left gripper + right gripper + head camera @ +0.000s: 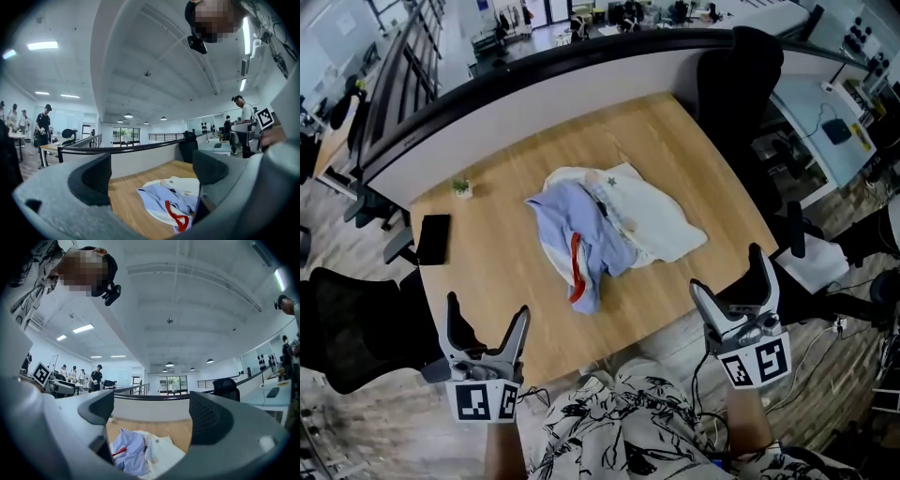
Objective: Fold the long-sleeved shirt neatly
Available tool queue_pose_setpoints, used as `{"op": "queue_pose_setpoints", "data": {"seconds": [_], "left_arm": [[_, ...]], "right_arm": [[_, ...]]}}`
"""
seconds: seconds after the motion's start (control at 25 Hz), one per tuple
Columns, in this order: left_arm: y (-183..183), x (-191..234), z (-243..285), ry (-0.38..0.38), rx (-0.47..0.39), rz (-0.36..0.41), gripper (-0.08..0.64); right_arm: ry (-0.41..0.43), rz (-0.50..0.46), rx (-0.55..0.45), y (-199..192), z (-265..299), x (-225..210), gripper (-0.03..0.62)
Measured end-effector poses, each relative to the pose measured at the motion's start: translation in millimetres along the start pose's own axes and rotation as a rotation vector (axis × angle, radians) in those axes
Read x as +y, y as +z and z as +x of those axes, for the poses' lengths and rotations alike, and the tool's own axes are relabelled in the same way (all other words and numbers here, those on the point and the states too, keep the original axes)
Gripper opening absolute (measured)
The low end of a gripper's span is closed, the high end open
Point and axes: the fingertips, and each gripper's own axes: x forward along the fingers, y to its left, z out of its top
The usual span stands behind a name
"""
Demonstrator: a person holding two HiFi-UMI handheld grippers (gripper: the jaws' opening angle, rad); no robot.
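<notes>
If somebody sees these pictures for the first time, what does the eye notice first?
First the crumpled shirt, blue and white with a red stripe, lying unfolded in the middle of the wooden table. Then the left gripper and right gripper, held before its near edge, jaws apart and empty.

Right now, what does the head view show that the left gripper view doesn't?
Only the head view shows the black phone and the little plant on the table. Only the left gripper view shows the ceiling lights overhead. Both show the crumpled shirt lying on the wooden table, and the left gripper with its jaws apart and nothing between them.
</notes>
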Motion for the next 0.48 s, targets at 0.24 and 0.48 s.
{"op": "queue_pose_setpoints", "data": {"seconds": [0.24, 0.48], "left_arm": [[15.7, 7.7, 46.2, 0.001, -0.004, 0.067, 0.531], [5.7, -7.1, 93.8, -0.186, 0.123, 0.284, 0.531]], "right_arm": [[0.057, 0.006, 0.028, -7.0, 53.6, -29.2, 0.497], [0.137, 0.013, 0.102, -40.4, 89.3, -26.4, 0.497]]}}
